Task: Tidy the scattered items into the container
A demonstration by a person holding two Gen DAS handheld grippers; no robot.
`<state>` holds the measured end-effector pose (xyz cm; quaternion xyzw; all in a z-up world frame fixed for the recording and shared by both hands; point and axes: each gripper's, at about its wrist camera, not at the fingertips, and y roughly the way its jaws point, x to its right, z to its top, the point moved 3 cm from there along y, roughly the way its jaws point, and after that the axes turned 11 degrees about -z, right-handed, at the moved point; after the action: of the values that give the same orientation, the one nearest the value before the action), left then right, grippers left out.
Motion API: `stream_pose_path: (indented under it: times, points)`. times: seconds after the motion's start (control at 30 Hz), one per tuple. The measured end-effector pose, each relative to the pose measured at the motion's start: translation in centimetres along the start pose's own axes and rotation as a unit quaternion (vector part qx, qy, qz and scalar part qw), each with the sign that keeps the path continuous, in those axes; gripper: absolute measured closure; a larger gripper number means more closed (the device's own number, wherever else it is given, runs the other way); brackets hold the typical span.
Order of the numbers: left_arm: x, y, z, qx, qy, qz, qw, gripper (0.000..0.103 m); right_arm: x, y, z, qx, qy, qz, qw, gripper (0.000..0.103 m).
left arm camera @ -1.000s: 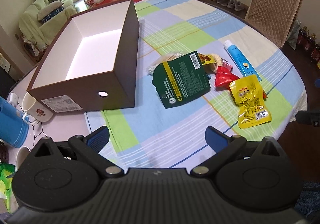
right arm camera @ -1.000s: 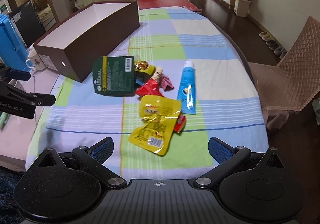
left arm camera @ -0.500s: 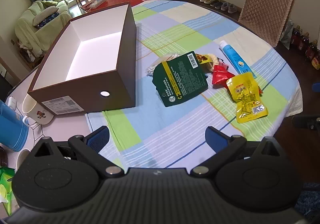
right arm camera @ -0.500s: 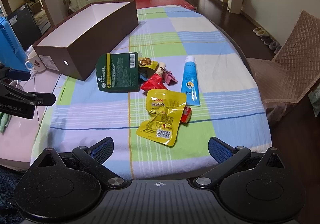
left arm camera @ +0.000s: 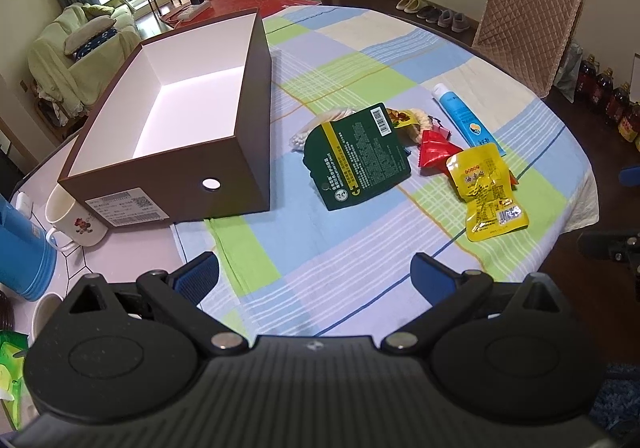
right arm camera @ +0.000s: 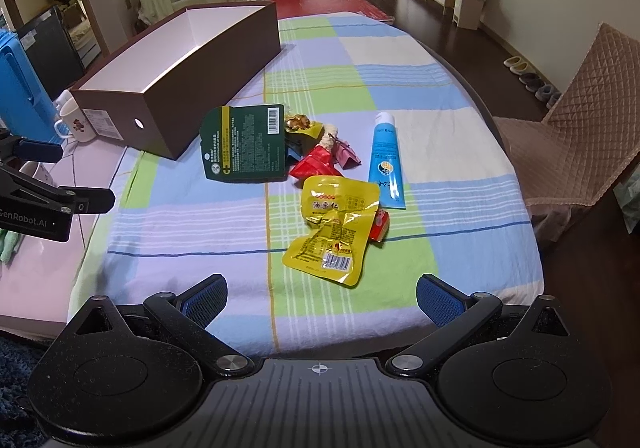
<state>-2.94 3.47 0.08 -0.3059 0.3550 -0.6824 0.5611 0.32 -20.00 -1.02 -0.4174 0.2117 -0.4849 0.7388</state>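
Note:
An empty brown box (left arm camera: 224, 167) (right arm camera: 200, 67) with a white inside stands on the table's left. To its right lies a cluster: a dark green packet (left arm camera: 356, 155) (right arm camera: 244, 143), a red packet (left arm camera: 434, 147) (right arm camera: 314, 167), a yellow packet (left arm camera: 486, 191) (right arm camera: 336, 228) and a blue tube (left arm camera: 466, 119) (right arm camera: 386, 159). My left gripper (left arm camera: 316, 274) hangs open above the near table edge, short of the green packet. Open as well, my right gripper (right arm camera: 322, 298) sits just in front of the yellow packet. Neither holds anything.
A checked cloth (left arm camera: 360, 59) covers the oval table. White mugs (left arm camera: 76, 219) and a blue jug (left arm camera: 20, 248) stand left of the box. A quilted chair (left arm camera: 532, 19) (right arm camera: 580, 135) is at the far side. The left gripper's body (right arm camera: 40, 203) shows at the right view's left edge.
Both views have drawn back and risen a little, so the table items look smaller and farther. Both grippers stay open and nothing on the table has moved.

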Motion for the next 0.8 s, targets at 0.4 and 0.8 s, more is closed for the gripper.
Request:
stream_pose_path:
  times: [0.4, 0.8]
  points:
    - [-0.27, -0.20, -0.54, 0.004, -0.003, -0.006, 1.0000, 0.002, -0.70, -0.35, 0.08, 0.003, 0.001, -0.005, 1.000, 0.000]
    - [0.15, 0.21, -0.17, 0.003, -0.002, -0.009, 1.0000, 0.002, -0.50, -0.39, 0.63, 0.010, -0.002, -0.005, 1.000, 0.000]
